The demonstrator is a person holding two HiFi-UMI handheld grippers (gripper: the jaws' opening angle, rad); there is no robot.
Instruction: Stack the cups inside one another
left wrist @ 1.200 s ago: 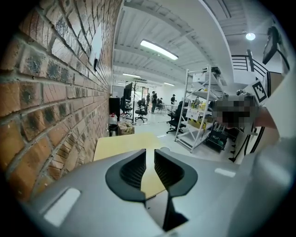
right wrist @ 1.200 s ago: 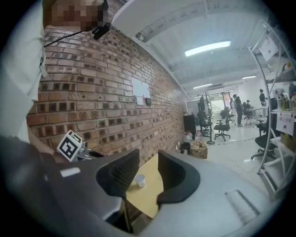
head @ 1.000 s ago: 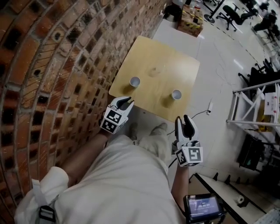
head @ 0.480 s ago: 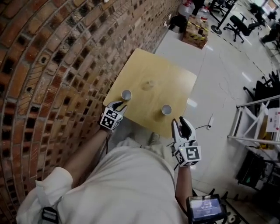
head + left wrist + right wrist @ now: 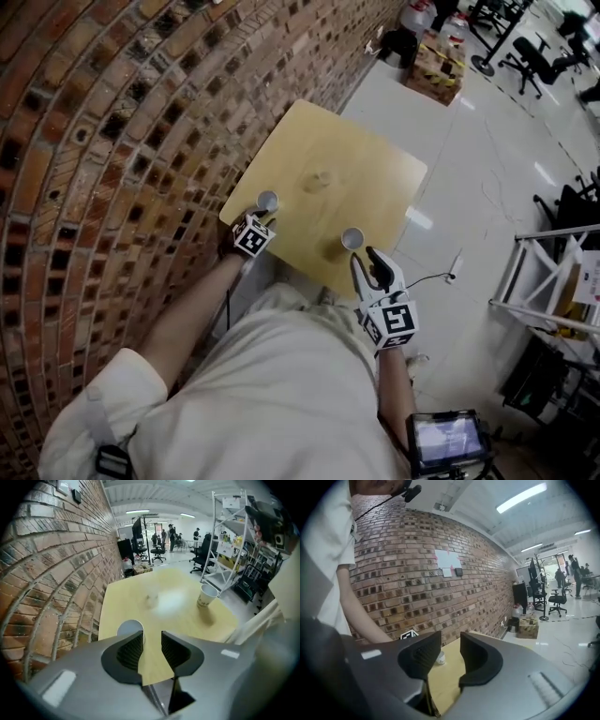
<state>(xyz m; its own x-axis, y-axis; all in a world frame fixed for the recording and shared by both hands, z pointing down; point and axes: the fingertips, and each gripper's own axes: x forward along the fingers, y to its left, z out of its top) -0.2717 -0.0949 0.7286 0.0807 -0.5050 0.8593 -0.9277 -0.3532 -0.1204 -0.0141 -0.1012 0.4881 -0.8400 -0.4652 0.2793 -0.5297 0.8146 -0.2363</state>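
Note:
Two white paper cups stand upright and apart on the square wooden table point(image 5: 347, 155). The left cup point(image 5: 267, 200) is near the wall-side front corner, the right cup point(image 5: 352, 240) near the front edge. My left gripper point(image 5: 262, 219) points down just short of the left cup. In the left gripper view that cup's rim point(image 5: 127, 628) shows just past the left jaw, the jaws are opening and only bare table lies between them; the other cup point(image 5: 206, 596) stands farther off. My right gripper point(image 5: 371, 263) hovers open just short of the right cup; it sees the left cup point(image 5: 439, 657).
A brick wall point(image 5: 122, 141) runs close along the table's left side. A cardboard box point(image 5: 436, 58) and office chairs point(image 5: 534, 52) are beyond the table, and a metal rack point(image 5: 553, 272) is at the right. A small screen point(image 5: 448, 441) hangs at my right hip.
My left gripper has moved forward and down from off the table's edge to just beside the left cup. The right gripper has come forward to the table's front edge near the right cup.

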